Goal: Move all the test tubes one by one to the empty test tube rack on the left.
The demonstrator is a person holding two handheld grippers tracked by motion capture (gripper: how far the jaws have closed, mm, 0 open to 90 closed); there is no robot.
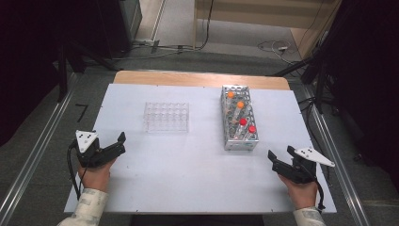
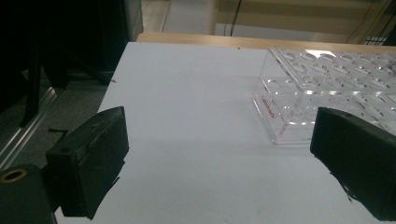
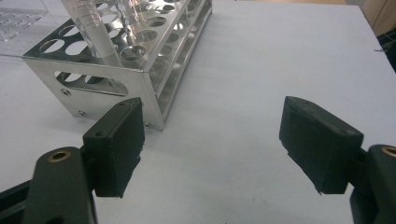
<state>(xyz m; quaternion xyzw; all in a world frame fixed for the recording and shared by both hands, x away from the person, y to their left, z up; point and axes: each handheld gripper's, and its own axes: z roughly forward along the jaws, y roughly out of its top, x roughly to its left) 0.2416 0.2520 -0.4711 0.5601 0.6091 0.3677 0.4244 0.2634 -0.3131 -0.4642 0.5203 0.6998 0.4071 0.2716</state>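
Looking along the right tongs (image 3: 212, 140), graduation marks show on a tube (image 3: 93, 32).

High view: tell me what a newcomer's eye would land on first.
The shiny perforated metal tube rack right of centre on the white table, holding clear tubes with two orange caps farther back and two red caps nearer. Left of it stands an empty clear plastic tube rack.
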